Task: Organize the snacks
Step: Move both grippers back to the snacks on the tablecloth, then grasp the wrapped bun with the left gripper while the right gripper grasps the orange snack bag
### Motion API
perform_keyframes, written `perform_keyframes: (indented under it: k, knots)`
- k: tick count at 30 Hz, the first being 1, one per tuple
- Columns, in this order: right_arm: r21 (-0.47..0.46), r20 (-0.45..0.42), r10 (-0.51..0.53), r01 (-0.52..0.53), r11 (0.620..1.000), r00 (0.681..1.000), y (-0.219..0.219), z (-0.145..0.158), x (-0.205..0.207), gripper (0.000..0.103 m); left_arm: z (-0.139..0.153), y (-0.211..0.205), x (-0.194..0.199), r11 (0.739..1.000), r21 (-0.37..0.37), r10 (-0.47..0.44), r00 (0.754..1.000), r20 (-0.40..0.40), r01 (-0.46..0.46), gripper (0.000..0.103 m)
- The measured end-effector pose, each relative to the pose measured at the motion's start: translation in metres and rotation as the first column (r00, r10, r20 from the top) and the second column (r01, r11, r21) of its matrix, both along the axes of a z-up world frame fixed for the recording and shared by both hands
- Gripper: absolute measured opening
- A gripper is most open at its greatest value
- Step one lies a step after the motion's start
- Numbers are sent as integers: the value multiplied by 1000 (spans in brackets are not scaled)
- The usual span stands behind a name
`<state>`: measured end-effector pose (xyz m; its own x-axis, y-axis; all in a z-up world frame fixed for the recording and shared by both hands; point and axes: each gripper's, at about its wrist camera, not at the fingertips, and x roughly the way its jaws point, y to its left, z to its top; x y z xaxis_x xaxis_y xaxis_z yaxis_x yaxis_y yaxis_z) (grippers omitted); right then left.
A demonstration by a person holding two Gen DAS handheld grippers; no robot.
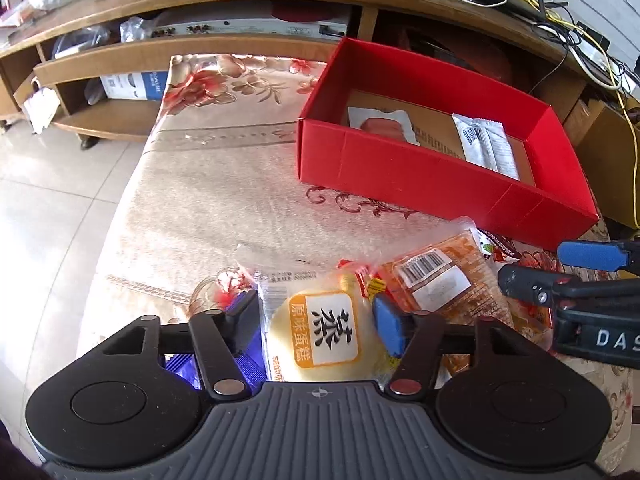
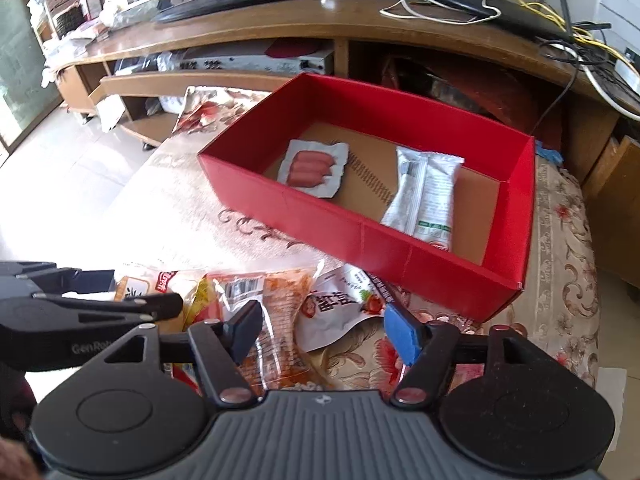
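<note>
Jaws of our left gripper [image 1: 316, 320] pressed both sides of the yellow steamed-cake packet [image 1: 320, 332]. Our right gripper [image 2: 324, 330] held its jaws apart over the orange-brown snack packet [image 2: 276, 320] and gripped nothing. Both packets lay in a heap on the floral bench [image 1: 224, 168]. At one o'clock stood the red box [image 2: 400, 248], holding a sausage pack [image 2: 312, 168] and a white packet [image 2: 428, 196].

The floral tablecloth [image 1: 224, 184] lies bare to the left of the red box [image 1: 420, 172], leaving open passage there, while the snack pile [image 2: 280, 304] crowds the near edge, and the wooden TV stand [image 2: 280, 28] closes off the far side.
</note>
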<state>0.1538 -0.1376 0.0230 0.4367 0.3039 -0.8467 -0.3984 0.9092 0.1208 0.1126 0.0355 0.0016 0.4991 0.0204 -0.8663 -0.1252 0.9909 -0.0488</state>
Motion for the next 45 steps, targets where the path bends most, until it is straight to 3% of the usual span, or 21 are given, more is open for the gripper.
perform_keyframes:
  k: [7,12,17,21,22,23,34,38,40,45]
  knots:
    - [-44,-34,85,-86,995,996,20,-14,-7,67,-1,8,-2,1000,-16,-12,1000,-6,12,64]
    - [-86,-56,153,-157,984,987,37,-28,-10,68,0,11,-4,1000,-11,-17,1000,-2,17,83]
    - [-133,-16,190,-190,973,982,52,-35,-12,68,-7,9,-3,1000,11,-19,1000,-23,19,81]
    - [-119,-22,181,-182,976,983,47,-31,-14,52,-9,11,-2,1000,-10,-22,999,-34,22,71]
    - [-120,-19,170,-171,978,985,43,-30,-13,41,-9,10,-3,1000,-13,-24,999,-38,23,70]
    - [-120,-17,158,-159,980,987,39,-30,-13,38,-9,10,-3,1000,-14,-26,999,-39,25,68]
    - [-53,-22,114,-115,992,993,19,-18,-8,22,-4,2,-6,999,-9,-53,998,-21,53,62]
    - [-36,-49,117,-119,992,992,19,-21,-6,25,-6,3,-5,998,-15,-54,998,-24,53,63]
    - [-46,-63,157,-160,986,986,26,-23,-8,42,-6,2,-5,998,-15,-60,998,-25,60,63]
    - [-134,-57,197,-203,970,979,47,-38,-11,68,-10,1,-4,998,-6,-63,997,-36,63,66]
